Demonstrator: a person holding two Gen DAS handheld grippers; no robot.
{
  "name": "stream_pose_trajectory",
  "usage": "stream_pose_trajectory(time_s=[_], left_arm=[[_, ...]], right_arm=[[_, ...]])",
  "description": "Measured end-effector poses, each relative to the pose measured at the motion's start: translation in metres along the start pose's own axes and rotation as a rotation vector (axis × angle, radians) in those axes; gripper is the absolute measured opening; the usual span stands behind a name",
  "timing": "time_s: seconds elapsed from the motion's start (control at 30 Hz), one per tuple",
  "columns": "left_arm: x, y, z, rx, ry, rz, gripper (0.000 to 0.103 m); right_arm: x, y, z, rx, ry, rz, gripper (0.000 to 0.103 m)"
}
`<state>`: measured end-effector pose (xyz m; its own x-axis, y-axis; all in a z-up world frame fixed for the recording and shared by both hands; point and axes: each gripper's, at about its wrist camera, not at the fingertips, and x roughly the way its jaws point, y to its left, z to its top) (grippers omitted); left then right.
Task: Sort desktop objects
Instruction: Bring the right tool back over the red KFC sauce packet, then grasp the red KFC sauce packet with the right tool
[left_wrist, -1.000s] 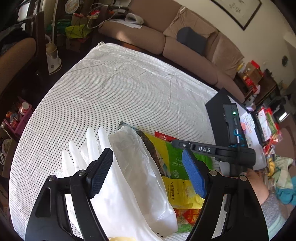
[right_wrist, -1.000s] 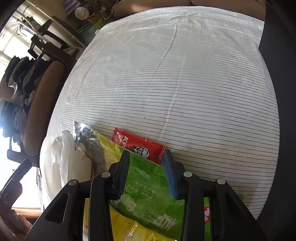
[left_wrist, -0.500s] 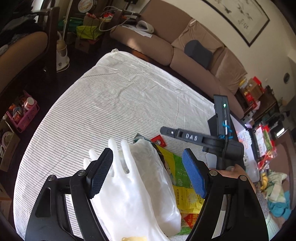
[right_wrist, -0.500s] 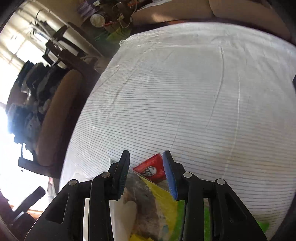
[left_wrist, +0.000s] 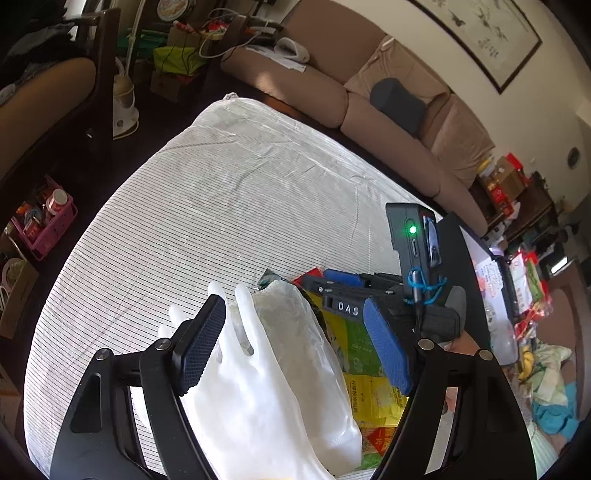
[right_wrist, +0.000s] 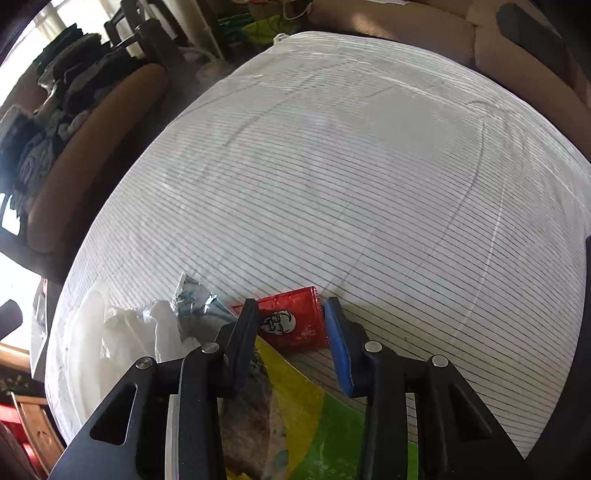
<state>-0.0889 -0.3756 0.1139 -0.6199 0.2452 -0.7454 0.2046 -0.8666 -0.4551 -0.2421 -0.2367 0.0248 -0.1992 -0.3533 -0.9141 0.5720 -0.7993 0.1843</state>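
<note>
Right tongs (right_wrist: 291, 328): I had them closing around the red sachet (right_wrist: 290, 325), pads not yet pressing.
Left tongs (left_wrist: 295, 347): I kept them released over the white glove (left_wrist: 255, 391).

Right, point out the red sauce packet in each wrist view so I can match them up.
Left wrist: only a red sliver of the red sauce packet shows at centre, behind the right gripper.
Right wrist: lower centre, flat on the striped cloth, between the gripper's fingers, which have just been closing.
Shared landmark: the yellow-green bag, just on the near side of the packet in both views.
</note>
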Motion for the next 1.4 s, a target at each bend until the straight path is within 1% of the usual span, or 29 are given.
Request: stream_pose_trajectory(time_s=[0.03,0.07,0.1,0.13,0.23,0.33,0.4,0.47,0.53,0.57,0.6,0.63,0.7,0.73,0.8,0.83,0.87,0.9,0.93,0.97,1.07,1.17,1.23,1.27,1.3,1.33,1.4], left_arm=[[0.001,0.0,0.0,-0.002,0.0,0.001,0.075],[0.001,0.001,0.001,-0.004,0.001,0.001,0.075],[0.001,0.0,0.001,-0.005,0.0,0.0,0.075],[0.002,0.0,0.001,-0.005,0.0,-0.002,0.075],[0.004,-0.004,0.0,0.001,0.004,-0.002,0.075],[0.004,-0.006,-0.001,0.004,0.006,-0.005,0.075],[0.003,-0.006,-0.001,0.002,0.002,-0.011,0.075],[0.002,-0.006,-0.001,-0.007,0.0,-0.018,0.075],[0.002,-0.005,-0.001,-0.01,0.002,-0.019,0.075],[0.002,-0.004,-0.001,-0.008,0.002,-0.01,0.075],[0.002,-0.003,0.0,-0.006,0.001,0.002,0.075],[0.002,0.0,0.001,-0.007,0.0,0.014,0.075],[0.002,0.008,0.004,-0.029,-0.002,0.021,0.075],[0.001,0.012,0.005,-0.04,-0.004,0.023,0.075],[0.0,0.018,0.006,-0.047,-0.004,0.038,0.075],[0.001,0.02,0.005,-0.047,-0.003,0.044,0.075],[0.0,0.022,0.006,-0.05,-0.002,0.048,0.075],[-0.001,0.023,0.006,-0.052,-0.004,0.048,0.075],[-0.001,0.023,0.006,-0.052,-0.005,0.048,0.075],[-0.002,0.023,0.005,-0.05,-0.006,0.051,0.075],[-0.001,0.022,0.005,-0.044,-0.003,0.057,0.075],[0.003,0.021,0.004,-0.034,0.013,0.063,0.075],[0.006,0.02,0.002,-0.022,0.024,0.073,0.075],[0.006,0.02,0.002,-0.016,0.027,0.083,0.075],[0.007,0.021,0.001,-0.013,0.027,0.096,0.075],[0.007,0.022,0.001,-0.014,0.028,0.106,0.075],[0.006,0.026,0.002,-0.028,0.028,0.107,0.075]], right_arm=[[0.001,0.004,0.002,-0.033,0.001,-0.025,0.032],[0.002,0.009,0.001,-0.063,0.002,-0.046,0.025],[0.001,0.009,0.001,-0.071,0.005,-0.034,0.014],[0.001,0.01,0.0,-0.066,0.007,-0.01,0.009],[-0.009,0.015,-0.006,-0.078,-0.03,-0.008,0.006],[-0.023,0.01,-0.009,-0.032,-0.075,0.053,0.005],[-0.035,0.003,-0.008,-0.001,-0.112,0.064,0.004],[-0.044,-0.001,-0.007,0.002,-0.137,0.033,0.004],[-0.048,-0.011,-0.003,0.02,-0.131,0.012,0.004],[-0.048,-0.015,0.0,0.031,-0.118,0.016,0.006],[-0.046,-0.019,-0.001,0.041,-0.098,0.039,0.007],[-0.046,-0.018,-0.002,0.038,-0.092,0.046,0.007],[-0.043,-0.011,-0.005,-0.008,-0.079,0.037,0.009],[-0.038,-0.008,-0.008,-0.019,-0.062,0.034,0.011],[-0.024,-0.005,-0.012,-0.009,-0.022,0.034,0.02],[-0.018,-0.005,-0.014,0.003,-0.006,0.045,0.02],[-0.01,-0.004,-0.017,0.016,0.015,0.083,0.021],[-0.007,-0.001,-0.02,0.02,0.021,0.089,0.023],[-0.006,0.002,-0.022,0.013,0.019,0.082,0.024],[-0.006,0.004,-0.025,0.009,0.031,0.093,0.024],[-0.01,0.01,-0.035,0.017,0.073,0.176,0.024],[-0.018,0.02,-0.049,-0.043,0.082,0.155,0.024],[-0.018,0.022,-0.054,-0.035,0.108,0.189,0.026],[-0.02,0.024,-0.054,-0.048,0.113,0.201,0.029],[-0.024,0.026,-0.052,-0.073,0.108,0.194,0.03],[-0.028,0.024,-0.049,-0.085,0.085,0.163,0.03],[-0.04,0.02,-0.034,-0.1,0.002,0.099,0.032]])
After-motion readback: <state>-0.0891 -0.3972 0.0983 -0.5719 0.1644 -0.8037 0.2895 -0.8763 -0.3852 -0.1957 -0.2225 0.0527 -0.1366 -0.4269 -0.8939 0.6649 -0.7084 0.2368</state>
